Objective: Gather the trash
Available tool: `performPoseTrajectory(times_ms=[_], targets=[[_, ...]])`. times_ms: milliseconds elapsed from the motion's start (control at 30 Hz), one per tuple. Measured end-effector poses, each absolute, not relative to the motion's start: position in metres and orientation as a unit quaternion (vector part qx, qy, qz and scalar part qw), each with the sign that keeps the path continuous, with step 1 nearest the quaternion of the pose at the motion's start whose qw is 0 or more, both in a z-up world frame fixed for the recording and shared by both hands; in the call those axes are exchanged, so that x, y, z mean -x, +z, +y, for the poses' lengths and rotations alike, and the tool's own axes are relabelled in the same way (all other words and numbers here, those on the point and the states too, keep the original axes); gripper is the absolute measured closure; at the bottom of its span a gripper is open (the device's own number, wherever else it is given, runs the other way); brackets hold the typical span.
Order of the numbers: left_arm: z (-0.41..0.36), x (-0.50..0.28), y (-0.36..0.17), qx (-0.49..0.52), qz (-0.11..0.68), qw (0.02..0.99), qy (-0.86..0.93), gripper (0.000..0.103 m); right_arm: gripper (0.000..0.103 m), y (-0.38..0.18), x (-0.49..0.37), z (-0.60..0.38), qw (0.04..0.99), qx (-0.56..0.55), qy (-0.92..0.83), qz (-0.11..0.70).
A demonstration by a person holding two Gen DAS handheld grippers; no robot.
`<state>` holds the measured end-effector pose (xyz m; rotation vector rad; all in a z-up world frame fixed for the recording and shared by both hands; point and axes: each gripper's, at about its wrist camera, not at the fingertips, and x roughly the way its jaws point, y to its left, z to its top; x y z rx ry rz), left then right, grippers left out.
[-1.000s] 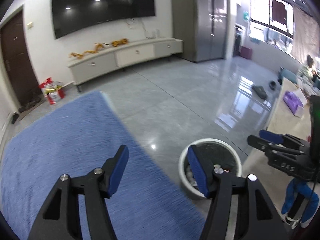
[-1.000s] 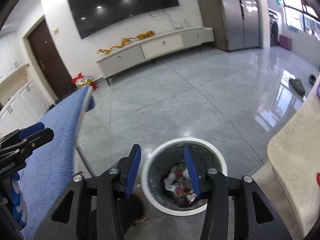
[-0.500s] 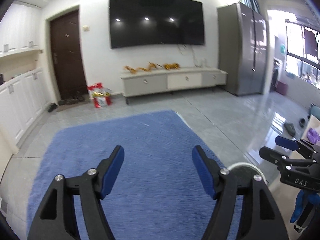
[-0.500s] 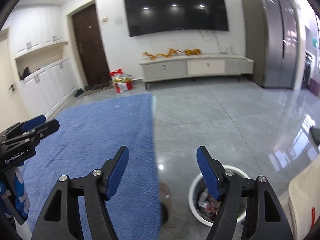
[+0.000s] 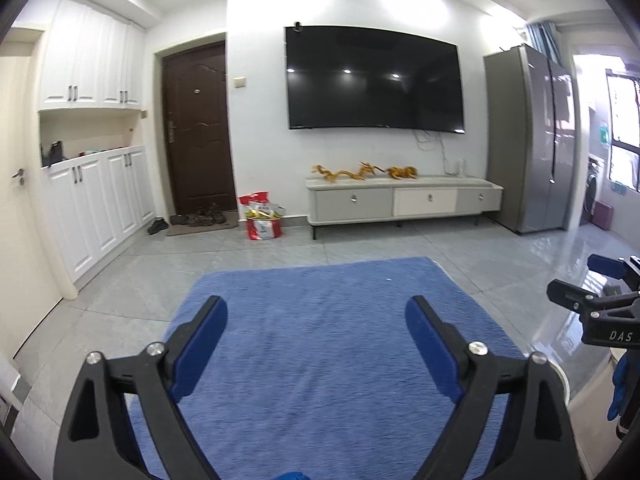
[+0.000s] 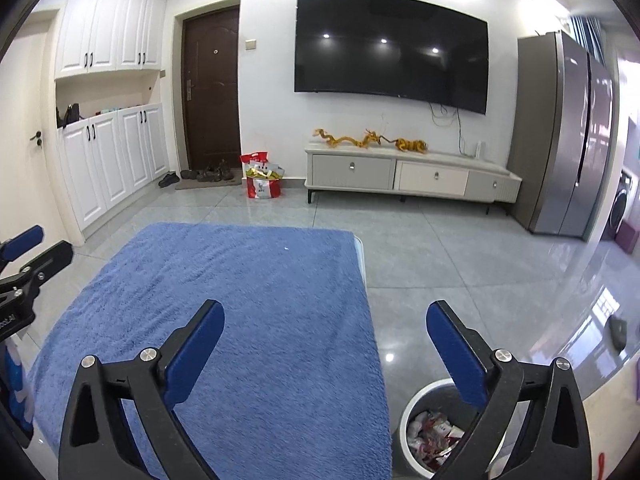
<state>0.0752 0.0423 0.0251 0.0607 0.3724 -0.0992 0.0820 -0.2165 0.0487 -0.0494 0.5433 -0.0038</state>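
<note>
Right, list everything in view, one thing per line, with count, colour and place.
blue cloth: one, blue, spread over a surface, just ahead.
trash bin: one, white rim, on the floor right of the cloth, wrappers inside.
television: one, black, on the far wall.
TV cabinet: one, grey and white, under the television.
dragon figures: golden, on the cabinet; count unclear.
red bag: one, red, floor beside the door.
door: one, dark brown, far wall.
white cupboards: white, left wall.
fridge: one, grey, far right.
left hand-held gripper: black, blue pads, open, empty.
right hand-held gripper: same, open, empty.
</note>
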Motion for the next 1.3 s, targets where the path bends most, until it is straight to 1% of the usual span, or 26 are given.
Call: performPoseTrajectory(times_ms=[200, 533, 1300], targets=[[0.077, -0.068, 0.026, -0.016, 0.177, 0.984, -0.027, 0.005, 0.001, 0.054, -0.083, -0.187, 0.963, 0.045, -0.007, 0.266], [0.106, -0.063, 0.027, 0.002, 0.170, 0.985, -0.029, 0.004, 0.001, 0.061, -0.081, -0.168, 0.964, 0.049, -0.015, 0.259], [0.096, -0.061, 0.042, -0.025, 0.168, 0.985, -0.016, 0.005, 0.001, 0.071, -0.090, -0.181, 0.972, 0.016, -0.022, 0.235]])
